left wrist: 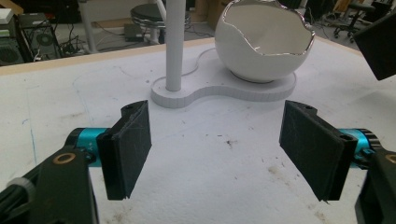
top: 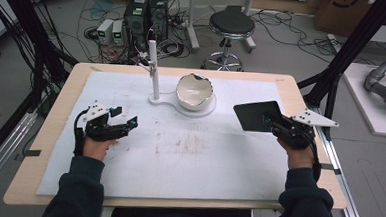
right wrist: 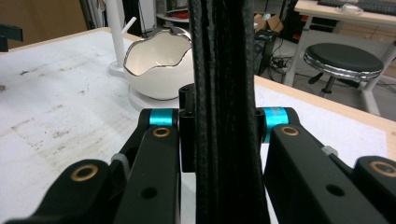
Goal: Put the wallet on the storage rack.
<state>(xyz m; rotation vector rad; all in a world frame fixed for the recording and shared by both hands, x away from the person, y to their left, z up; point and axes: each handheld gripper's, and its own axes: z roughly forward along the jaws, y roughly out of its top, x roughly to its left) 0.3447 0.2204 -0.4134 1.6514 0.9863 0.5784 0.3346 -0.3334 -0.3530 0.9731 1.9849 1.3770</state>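
On the left of the worktop (top: 127, 185), the left hand-held gripper (top: 125, 119) rests low on the white mat with its jaws spread wide and nothing between them, aimed toward the white stand (top: 156, 71) and the egg-shaped white bowl (top: 195, 92) that sits on the stand's flat base. Over to the right, the right hand-held gripper (top: 275, 124) is clamped on a thin black square plate (top: 255, 115), held just above the mat, near the bowl but apart from it. In the right gripper view the plate (right wrist: 226, 93) stands edge-on, pinched squarely between the pads. The step looks like carrying the plate toward the stand. To do it well, keep the pinch firm, hold the plate level, and approach clear of the bowl's jagged rim so nothing gets knocked.
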